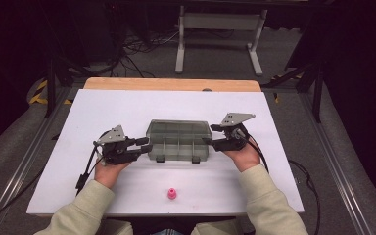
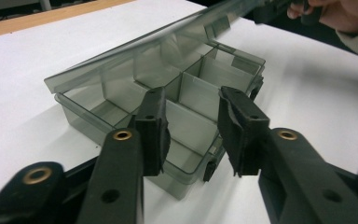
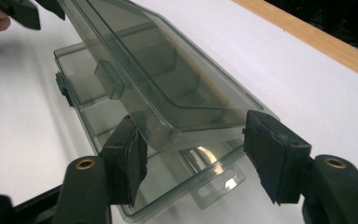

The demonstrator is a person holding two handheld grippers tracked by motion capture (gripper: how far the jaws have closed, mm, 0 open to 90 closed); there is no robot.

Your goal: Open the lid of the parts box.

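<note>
- A table with a white top is seen in the high view; a wooden strip runs along its far edge.
- A smoky translucent compartment box is placed near the middle of the table, somewhat closer to the near edge than to the far one. Its interior is divided by partitions, as shown in the left gripper view.
- The lid of the box is hinged along one long side and is raised at an angle above the base, as seen in both gripper views.
- The left gripper is held at the left end of the box. Its jaws are set apart, with the near corner of the box base seen between and beyond them in the left gripper view; whether the pads touch the box wall cannot be told.
- The right gripper is held at the right end of the box. Its jaws are spread on either side of the raised lid's end in the right gripper view; the left pad lies against the lid's edge, while the right pad stands clear of it, so no clamping is seen.
- A small pink object is set near the near edge of the table, well apart from the box.
</note>
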